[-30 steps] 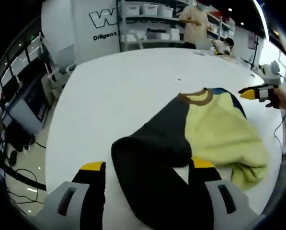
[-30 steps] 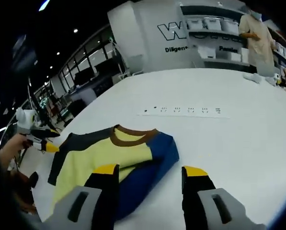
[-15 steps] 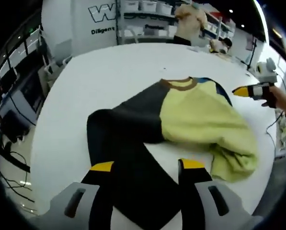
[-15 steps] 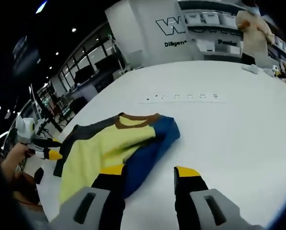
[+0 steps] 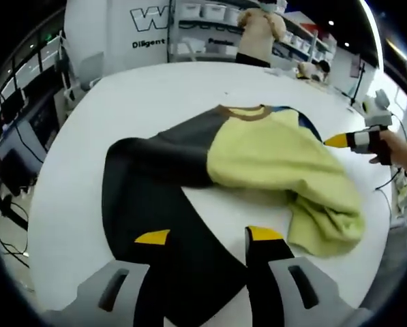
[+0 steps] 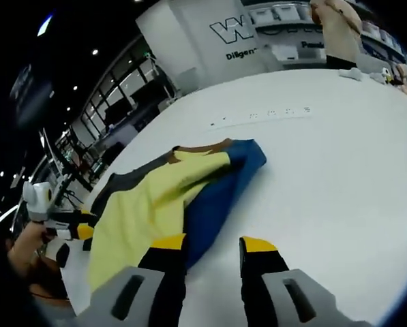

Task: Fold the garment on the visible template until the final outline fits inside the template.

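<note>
A shirt lies crumpled on the white table (image 5: pixel 155 95). It has a yellow body (image 5: pixel 271 160), a brown collar (image 5: pixel 243 112), a black sleeve (image 5: pixel 155 197) and a blue sleeve (image 6: pixel 223 191). My left gripper (image 5: pixel 208 236) stands open just above the black sleeve, whose cloth runs between and under the yellow-tipped jaws. My right gripper (image 6: pixel 213 243) is open at the near end of the blue sleeve, its left jaw over the cloth. Each gripper also appears in the other's view, held by a hand: the right gripper (image 5: pixel 346 139) and the left gripper (image 6: pixel 70 228).
A row of small dark marks (image 6: pixel 264 114) runs across the table beyond the collar. A person (image 5: pixel 258 30) stands at shelves with white bins (image 5: pixel 203 13) behind the table. Past the table's left edge (image 5: pixel 43 204) are desks and cables.
Both cameras have moved in lower and closer to the shirt. The gap between each gripper's jaws has narrowed. The shirt lies as it did.
</note>
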`<state>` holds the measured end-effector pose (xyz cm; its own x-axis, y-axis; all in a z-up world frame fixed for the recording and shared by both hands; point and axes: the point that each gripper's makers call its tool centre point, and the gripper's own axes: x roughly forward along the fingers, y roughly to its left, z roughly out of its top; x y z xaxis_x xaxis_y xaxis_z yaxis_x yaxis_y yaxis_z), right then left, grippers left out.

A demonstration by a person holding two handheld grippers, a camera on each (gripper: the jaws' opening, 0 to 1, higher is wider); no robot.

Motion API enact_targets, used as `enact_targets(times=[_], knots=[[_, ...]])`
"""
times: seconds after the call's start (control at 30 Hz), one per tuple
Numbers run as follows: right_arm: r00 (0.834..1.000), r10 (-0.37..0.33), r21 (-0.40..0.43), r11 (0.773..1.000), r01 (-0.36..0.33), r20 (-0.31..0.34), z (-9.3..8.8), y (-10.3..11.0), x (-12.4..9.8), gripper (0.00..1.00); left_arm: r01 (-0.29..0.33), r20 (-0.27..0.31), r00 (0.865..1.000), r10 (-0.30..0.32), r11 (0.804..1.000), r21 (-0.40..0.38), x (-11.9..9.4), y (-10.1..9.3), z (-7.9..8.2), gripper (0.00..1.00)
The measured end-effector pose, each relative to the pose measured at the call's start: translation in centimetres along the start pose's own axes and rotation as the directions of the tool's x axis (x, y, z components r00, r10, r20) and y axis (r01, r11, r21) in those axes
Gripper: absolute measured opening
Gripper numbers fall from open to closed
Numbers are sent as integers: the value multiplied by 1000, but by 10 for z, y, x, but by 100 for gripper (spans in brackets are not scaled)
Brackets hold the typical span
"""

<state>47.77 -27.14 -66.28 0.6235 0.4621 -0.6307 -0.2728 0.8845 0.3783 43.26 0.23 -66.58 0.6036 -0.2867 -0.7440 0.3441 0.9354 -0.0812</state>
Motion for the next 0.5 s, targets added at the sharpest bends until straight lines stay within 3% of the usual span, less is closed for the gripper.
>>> enact_targets(times=[0.23,0.3,0.33,0.5], knots=[[1000,-24,-14,1000,25,12,-6,4,9,11,-30,18,999,29,999,33,5,6,-1,35],[999,-35,-15,999,36,19,-9,5,10,6,-60,20,998,60,997,45,4,11,-4,27],[999,-29,-7,1000,29,19,-11,8,11,5,-105,12,994,104,992,75,4,19,-7,23],[999,-30,-16,999,31,23,-16,11,12,0,-109,71,992,105,992,59,6,22,-5,17]])
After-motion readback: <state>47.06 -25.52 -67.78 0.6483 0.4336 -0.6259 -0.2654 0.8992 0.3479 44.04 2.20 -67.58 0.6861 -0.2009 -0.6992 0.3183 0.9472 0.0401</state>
